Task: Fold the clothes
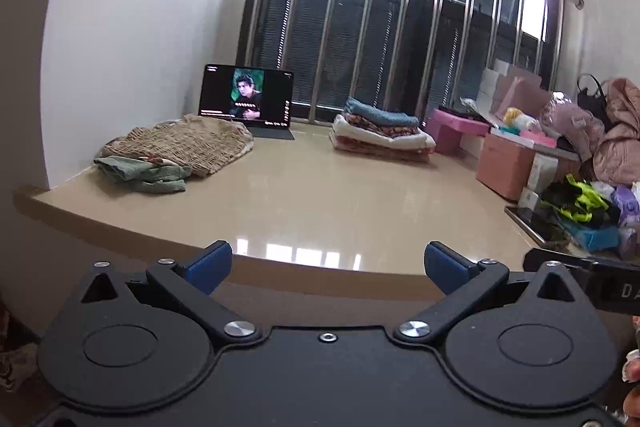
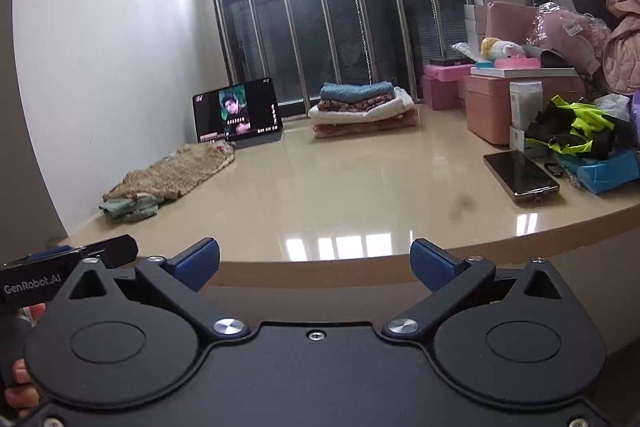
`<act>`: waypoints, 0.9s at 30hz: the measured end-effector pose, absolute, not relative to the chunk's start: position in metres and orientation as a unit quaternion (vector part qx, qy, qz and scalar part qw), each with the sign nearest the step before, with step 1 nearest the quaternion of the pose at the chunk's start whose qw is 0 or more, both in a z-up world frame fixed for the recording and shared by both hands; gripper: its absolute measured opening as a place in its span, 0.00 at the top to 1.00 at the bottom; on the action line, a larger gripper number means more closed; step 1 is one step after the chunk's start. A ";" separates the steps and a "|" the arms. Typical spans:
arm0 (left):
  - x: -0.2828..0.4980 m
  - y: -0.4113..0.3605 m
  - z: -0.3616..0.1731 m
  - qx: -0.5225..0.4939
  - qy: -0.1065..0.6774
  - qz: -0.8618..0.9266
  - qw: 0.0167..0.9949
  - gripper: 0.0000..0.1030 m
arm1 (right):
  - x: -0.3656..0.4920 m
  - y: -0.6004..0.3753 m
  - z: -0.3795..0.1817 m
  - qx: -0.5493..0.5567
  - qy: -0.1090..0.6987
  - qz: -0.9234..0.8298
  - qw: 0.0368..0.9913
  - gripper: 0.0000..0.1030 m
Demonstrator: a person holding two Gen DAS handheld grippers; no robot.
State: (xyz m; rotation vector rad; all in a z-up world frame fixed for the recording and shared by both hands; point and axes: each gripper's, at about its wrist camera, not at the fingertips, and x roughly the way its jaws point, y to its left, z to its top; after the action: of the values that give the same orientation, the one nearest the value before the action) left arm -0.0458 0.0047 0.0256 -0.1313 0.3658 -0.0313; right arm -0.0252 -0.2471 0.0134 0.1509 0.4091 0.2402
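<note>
A beige knitted garment (image 1: 188, 145) lies spread at the far left of the glossy beige table (image 1: 320, 203), with a crumpled green garment (image 1: 146, 173) against its near edge; both show in the right wrist view too, the knit (image 2: 176, 171) and the green one (image 2: 128, 209). A stack of folded clothes (image 1: 380, 131) sits at the back by the window, also seen in the right wrist view (image 2: 362, 109). My left gripper (image 1: 326, 263) is open and empty at the table's near edge. My right gripper (image 2: 316, 259) is open and empty beside it.
A tablet (image 1: 248, 101) playing video stands at the back left. Pink boxes (image 2: 492, 107), bags and a neon yellow-black item (image 2: 576, 131) crowd the right side. A phone (image 2: 520, 175) lies flat at the right. Window bars (image 1: 400, 27) stand behind the table.
</note>
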 end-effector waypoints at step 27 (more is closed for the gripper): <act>-0.040 0.002 0.019 -0.049 0.215 -0.013 0.975 0.00 | -0.023 -0.246 0.010 0.075 0.215 0.138 0.964 0.00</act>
State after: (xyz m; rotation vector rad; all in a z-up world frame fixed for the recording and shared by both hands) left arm -0.0396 0.0019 0.0187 -0.0983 0.4341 -0.0268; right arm -0.0233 -0.2463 0.0100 0.1523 0.4357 0.2791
